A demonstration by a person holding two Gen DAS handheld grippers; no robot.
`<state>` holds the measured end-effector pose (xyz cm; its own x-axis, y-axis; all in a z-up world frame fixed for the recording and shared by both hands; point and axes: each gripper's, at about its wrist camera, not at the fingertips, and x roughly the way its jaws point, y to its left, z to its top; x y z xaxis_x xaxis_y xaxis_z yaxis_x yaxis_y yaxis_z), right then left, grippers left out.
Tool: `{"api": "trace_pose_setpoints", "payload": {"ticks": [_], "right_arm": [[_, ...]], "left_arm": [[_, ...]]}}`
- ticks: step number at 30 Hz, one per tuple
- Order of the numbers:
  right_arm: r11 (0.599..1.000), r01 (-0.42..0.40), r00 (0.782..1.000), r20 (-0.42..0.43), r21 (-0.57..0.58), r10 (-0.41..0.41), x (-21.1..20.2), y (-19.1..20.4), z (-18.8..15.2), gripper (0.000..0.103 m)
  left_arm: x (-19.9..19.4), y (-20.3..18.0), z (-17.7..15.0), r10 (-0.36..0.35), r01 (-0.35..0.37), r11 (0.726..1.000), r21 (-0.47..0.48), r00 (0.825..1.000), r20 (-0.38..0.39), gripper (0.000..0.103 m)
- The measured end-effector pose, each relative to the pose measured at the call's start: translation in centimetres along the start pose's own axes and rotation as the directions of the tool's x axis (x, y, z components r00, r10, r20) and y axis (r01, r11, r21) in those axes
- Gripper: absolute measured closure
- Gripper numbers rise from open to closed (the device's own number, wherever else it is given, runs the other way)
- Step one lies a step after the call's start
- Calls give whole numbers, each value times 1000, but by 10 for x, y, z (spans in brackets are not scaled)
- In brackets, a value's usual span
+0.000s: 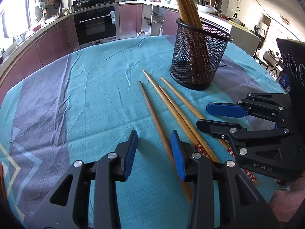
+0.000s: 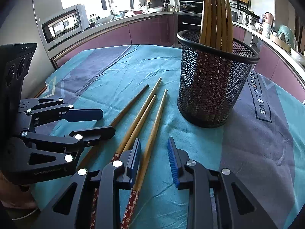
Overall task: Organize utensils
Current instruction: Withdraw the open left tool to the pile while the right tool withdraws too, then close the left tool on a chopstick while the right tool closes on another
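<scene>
Left wrist view shows a table under a teal cloth (image 1: 99, 87), with a black mesh cup (image 1: 198, 57) standing far right of centre. Several chopsticks already stand in the cup (image 1: 187, 5), so part of the sorting looks done. Four chopsticks (image 1: 171, 112) lie loose on the cloth just near of the cup, fanned with their tips toward it; these appear to be what is left.

The left gripper (image 1: 154, 152) hangs low over the leftmost, darker stick, which runs between its jaws; the jaws stand apart and grip nothing. The right gripper (image 1: 207, 116) reaches in from the right, just above the rightmost stick, jaws also apart and empty.

Right wrist view adds what the other hides: flower-patterned red handles (image 2: 131, 204) at the near ends, one stick lying between the right gripper's (image 2: 154, 158) blue pads, and lettering printed on the cloth to the right of the cup.
</scene>
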<state>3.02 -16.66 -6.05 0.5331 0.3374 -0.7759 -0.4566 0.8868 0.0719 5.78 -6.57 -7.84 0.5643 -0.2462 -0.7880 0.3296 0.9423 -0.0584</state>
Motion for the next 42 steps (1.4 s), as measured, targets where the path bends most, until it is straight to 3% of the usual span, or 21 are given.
{"api": "trace_pose_setpoints", "payload": {"ticks": [3, 8, 13, 17, 19, 21, 28, 42], "right_arm": [[1000, 2, 1000, 0, 9, -2, 0, -1, 0, 80], [1000, 1, 1000, -1, 13, -1, 2, -1, 2, 81], [1000, 1, 1000, -3, 14, -1, 5, -3, 6, 81], [1000, 4, 1000, -3, 14, -4, 7, -3, 8, 82], [1000, 5, 1000, -2, 19, -5, 7, -5, 9, 87], [999, 2, 1000, -1, 34, -2, 7, -7, 10, 94], [997, -26, 1000, 3, 70, 26, 7, -13, 10, 98], [984, -138, 990, 56, 111, 132, -12, -18, 10, 98]], "left_arm": [[-2, 3, 0, -14, 14, 1000, -5, 1000, 0, 79], [-2, 10, 2, -7, 7, 1000, -31, 1000, -3, 73], [7, 10, 9, 8, -8, 1000, -29, 1000, -6, 74], [12, 9, 15, 25, -25, 999, -23, 1000, -7, 83], [14, 11, 17, 15, -15, 999, -33, 1000, -10, 92], [14, 12, 18, 12, -13, 999, -44, 1000, -10, 92], [13, 11, 15, 14, -14, 997, -78, 1000, -5, 93], [-9, 17, 14, -24, 28, 993, -111, 999, 39, 95]]}}
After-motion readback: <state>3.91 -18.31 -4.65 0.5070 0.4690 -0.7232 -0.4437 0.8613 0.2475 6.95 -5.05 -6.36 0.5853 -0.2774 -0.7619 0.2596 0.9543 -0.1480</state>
